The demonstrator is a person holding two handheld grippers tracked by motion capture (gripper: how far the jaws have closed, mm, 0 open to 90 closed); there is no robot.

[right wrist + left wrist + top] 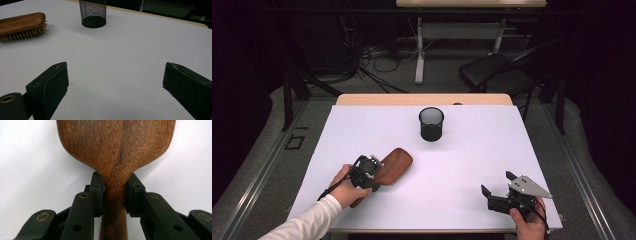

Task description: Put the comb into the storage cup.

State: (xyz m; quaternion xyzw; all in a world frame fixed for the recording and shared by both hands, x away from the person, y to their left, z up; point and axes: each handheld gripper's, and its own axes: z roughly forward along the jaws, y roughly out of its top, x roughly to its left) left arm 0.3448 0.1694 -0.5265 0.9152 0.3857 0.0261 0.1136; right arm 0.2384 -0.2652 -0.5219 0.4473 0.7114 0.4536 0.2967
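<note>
A brown wooden hairbrush (396, 162) lies bristles down on the white table cover at the front left, its head pointing toward the back right. My left gripper (374, 169) is shut on the brush's narrow neck. In the left gripper view both pads (98, 195) press the sides of the neck of the hairbrush (117, 150), just below the wide head. My right gripper (497, 182) stands open near the front right edge, with nothing between its jaws. The right gripper view shows my right gripper (115, 80) over bare cover, with the hairbrush (21, 23) far off at its left.
A black mesh pen cup (431, 124) stands upright near the back middle of the white cover (472, 150); the same pen cup (93, 12) stands ahead of the right gripper. A black chair (497, 72) and another table's legs stand beyond the far edge.
</note>
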